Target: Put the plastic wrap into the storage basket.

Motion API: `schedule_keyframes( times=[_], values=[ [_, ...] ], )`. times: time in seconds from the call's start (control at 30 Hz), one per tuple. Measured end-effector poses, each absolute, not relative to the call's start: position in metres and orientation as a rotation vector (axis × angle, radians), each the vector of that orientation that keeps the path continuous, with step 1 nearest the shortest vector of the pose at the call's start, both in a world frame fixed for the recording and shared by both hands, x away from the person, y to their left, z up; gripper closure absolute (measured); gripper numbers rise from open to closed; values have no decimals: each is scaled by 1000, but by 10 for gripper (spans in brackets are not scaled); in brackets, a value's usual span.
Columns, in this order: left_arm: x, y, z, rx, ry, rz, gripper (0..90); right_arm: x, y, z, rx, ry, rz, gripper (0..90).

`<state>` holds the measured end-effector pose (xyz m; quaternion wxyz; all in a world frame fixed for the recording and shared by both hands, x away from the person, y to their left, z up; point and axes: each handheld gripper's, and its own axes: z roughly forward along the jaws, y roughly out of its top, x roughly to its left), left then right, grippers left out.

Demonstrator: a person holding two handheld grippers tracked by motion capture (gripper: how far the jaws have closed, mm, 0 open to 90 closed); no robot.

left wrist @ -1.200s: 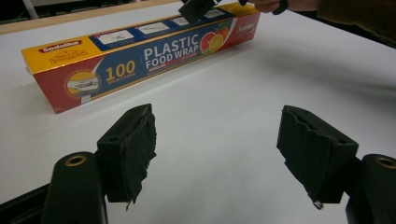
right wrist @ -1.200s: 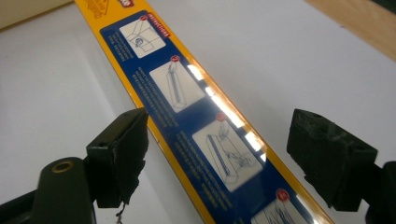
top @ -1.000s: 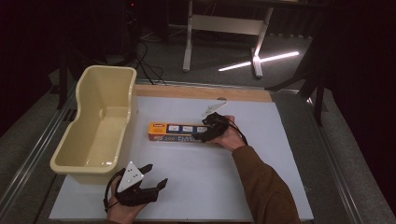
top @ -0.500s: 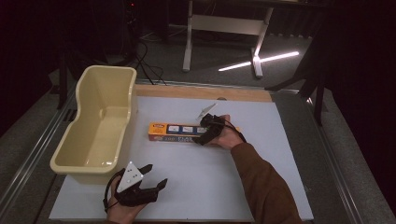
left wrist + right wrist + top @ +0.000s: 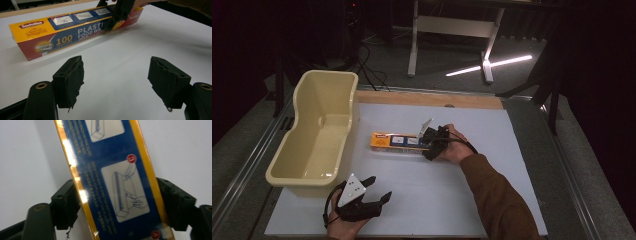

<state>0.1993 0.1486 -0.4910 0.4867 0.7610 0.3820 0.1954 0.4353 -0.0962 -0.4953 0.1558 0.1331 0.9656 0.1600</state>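
A long yellow and blue plastic food wrap box (image 5: 396, 141) lies flat on the white table top (image 5: 512, 150), a little right of the tub. My right gripper (image 5: 428, 146) sits over the box's right end, one jaw on each long side. In the right gripper view both jaws press against the edges of the box (image 5: 112, 165), so that gripper (image 5: 117, 186) is shut on it. My left gripper (image 5: 379, 189) rests near the table's front edge, open and holding nothing. From the left gripper view (image 5: 116, 75) the box (image 5: 62, 35) lies ahead with the right gripper (image 5: 117, 15) on its far end.
A cream plastic tub (image 5: 351, 107) stands at the table's left side and holds nothing. A wooden strip (image 5: 427, 99) runs along the far edge. Beyond it are table legs (image 5: 414, 45) and dark floor with cables.
The right gripper has shifted slightly left and settled lower over the box's right end. The box and the left gripper stay where they were.
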Motion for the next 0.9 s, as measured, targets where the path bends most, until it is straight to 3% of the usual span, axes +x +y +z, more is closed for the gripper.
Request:
schedule_keyframes(
  times=[0.33, 0.5, 0.77, 0.9],
  values=[
    [200, 153, -490, 1829, 940, 463, 288, 437, -96, -484, 402, 2878, 360, 328],
    [199, 153, -490, 1824, 937, 464, 292, 432, -105, -482, 589, 3034, 329, 357],
    [201, 152, -491, 1823, 939, 454, 295, 409, -107, -481, 461, 3039, 275, 334],
    [201, 149, -491, 1829, 929, 453, 296, 412, -97, -476, 419, 3027, 448, 292]
  ],
)
